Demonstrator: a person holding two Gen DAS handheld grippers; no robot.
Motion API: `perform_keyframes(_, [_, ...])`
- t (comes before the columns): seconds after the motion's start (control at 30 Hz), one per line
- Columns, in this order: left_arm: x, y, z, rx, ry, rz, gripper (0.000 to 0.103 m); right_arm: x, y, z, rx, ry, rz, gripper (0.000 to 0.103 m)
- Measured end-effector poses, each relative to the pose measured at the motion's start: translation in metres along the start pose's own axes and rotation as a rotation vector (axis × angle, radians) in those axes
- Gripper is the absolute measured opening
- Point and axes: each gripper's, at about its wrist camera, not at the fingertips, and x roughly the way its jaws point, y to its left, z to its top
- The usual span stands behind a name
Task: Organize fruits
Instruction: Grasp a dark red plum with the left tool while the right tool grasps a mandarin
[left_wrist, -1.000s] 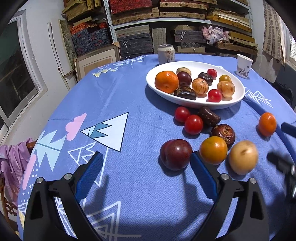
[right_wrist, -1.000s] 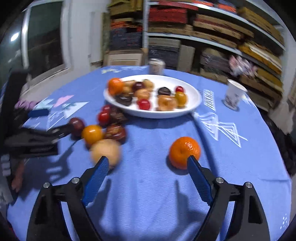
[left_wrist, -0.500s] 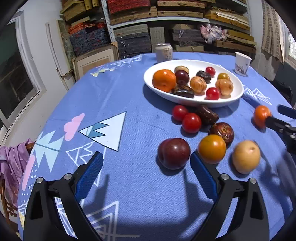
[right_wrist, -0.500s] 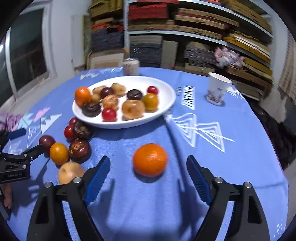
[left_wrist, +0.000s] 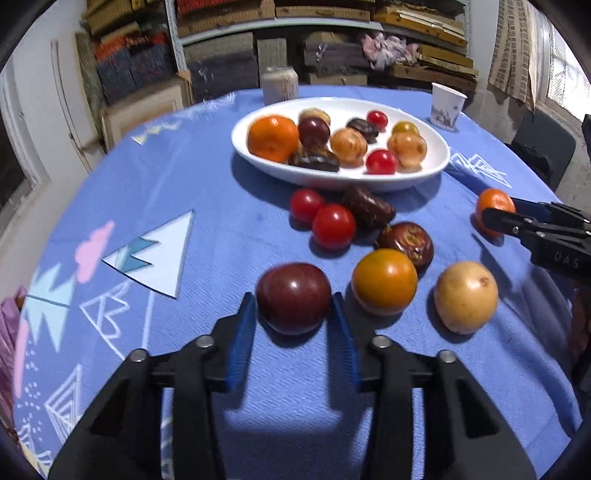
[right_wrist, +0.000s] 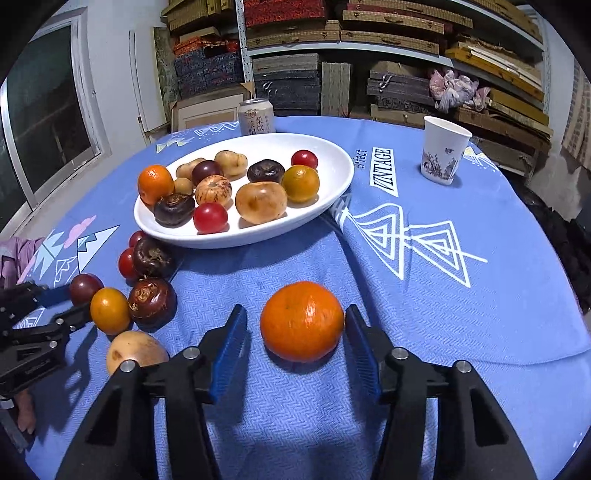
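A white oval plate (left_wrist: 436, 168) (right_wrist: 332, 184) holding several fruits sits mid-table on the blue cloth. Loose fruits lie in front of it. My left gripper (left_wrist: 293, 308) straddles a dark red plum (left_wrist: 293, 297); its pads sit at the plum's sides, and I cannot tell whether they press it. My right gripper (right_wrist: 295, 325) straddles an orange mandarin (right_wrist: 302, 320) (left_wrist: 493, 206), with a small gap on the left side. Both fruits rest on the cloth.
Beside the plum lie an orange-yellow tomato (left_wrist: 384, 280), a pale yellow fruit (left_wrist: 466, 296), a brown water chestnut (left_wrist: 406, 240), a date (left_wrist: 367, 206) and two red tomatoes (left_wrist: 332, 226). A can (right_wrist: 256, 118) and a paper cup (right_wrist: 443, 149) stand behind.
Both grippers moved forward and narrowed their jaws. The left now frames the plum, the right frames the mandarin, which was off to its right a second ago.
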Motion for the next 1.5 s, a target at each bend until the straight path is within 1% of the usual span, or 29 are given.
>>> perform_keyframes(0.13, [-0.001, -0.002, -0.001, 0.001, -0.007, -0.025, 0.039, 0.002, -0.004, 0.0, 0.02, 0.007, 0.003, 0.048])
perform_keyframes(0.23, [0.003, -0.004, 0.001, 0.006, -0.005, -0.021, 0.04, 0.006, -0.007, 0.001, 0.035, 0.028, 0.021, 0.048])
perform_keyframes(0.47, [0.005, -0.006, 0.003, 0.013, -0.008, -0.006, 0.041, 0.007, -0.008, 0.0, 0.042, 0.032, 0.029, 0.048])
perform_keyframes(0.6, [0.004, -0.001, 0.005, -0.006, -0.013, -0.017, 0.041, 0.007, -0.008, 0.0, 0.044, 0.032, 0.031, 0.048])
perform_keyframes(0.67, [0.003, 0.003, 0.006, -0.026, -0.012, -0.04, 0.041, 0.007, -0.008, -0.001, 0.043, 0.032, 0.031, 0.048])
perform_keyframes(0.8, [0.004, 0.002, 0.006, -0.022, -0.013, -0.039, 0.041, 0.007, -0.008, -0.001, 0.047, 0.032, 0.034, 0.048])
perform_keyframes(0.93, [0.004, 0.004, 0.007, -0.033, -0.017, -0.052, 0.039, 0.007, -0.008, -0.001, 0.048, 0.031, 0.035, 0.048])
perform_keyframes(1.07, [-0.003, 0.006, 0.008, -0.042, -0.049, -0.052, 0.039, 0.005, -0.008, -0.002, 0.049, 0.027, 0.046, 0.047])
perform_keyframes(1.13, [-0.006, 0.012, 0.009, -0.066, -0.064, -0.05, 0.039, 0.003, -0.007, -0.003, 0.049, 0.017, 0.05, 0.047])
perform_keyframes(1.23, [0.002, 0.017, 0.01, -0.093, -0.031, -0.027, 0.039, 0.005, -0.008, -0.003, 0.056, 0.029, 0.055, 0.047])
perform_keyframes(1.3, [0.004, 0.018, 0.009, -0.095, -0.02, -0.032, 0.039, 0.003, -0.01, -0.003, 0.066, 0.02, 0.057, 0.047])
perform_keyframes(1.4, [-0.006, 0.017, 0.012, -0.095, -0.059, -0.04, 0.039, -0.01, -0.01, -0.001, 0.077, -0.021, 0.079, 0.047])
perform_keyframes(1.47, [-0.013, 0.02, 0.021, -0.116, -0.077, -0.055, 0.039, -0.021, -0.008, 0.005, 0.08, -0.059, 0.096, 0.047])
perform_keyframes(1.5, [-0.016, 0.021, 0.031, -0.12, -0.084, -0.057, 0.039, -0.029, -0.008, 0.012, 0.087, -0.084, 0.115, 0.047])
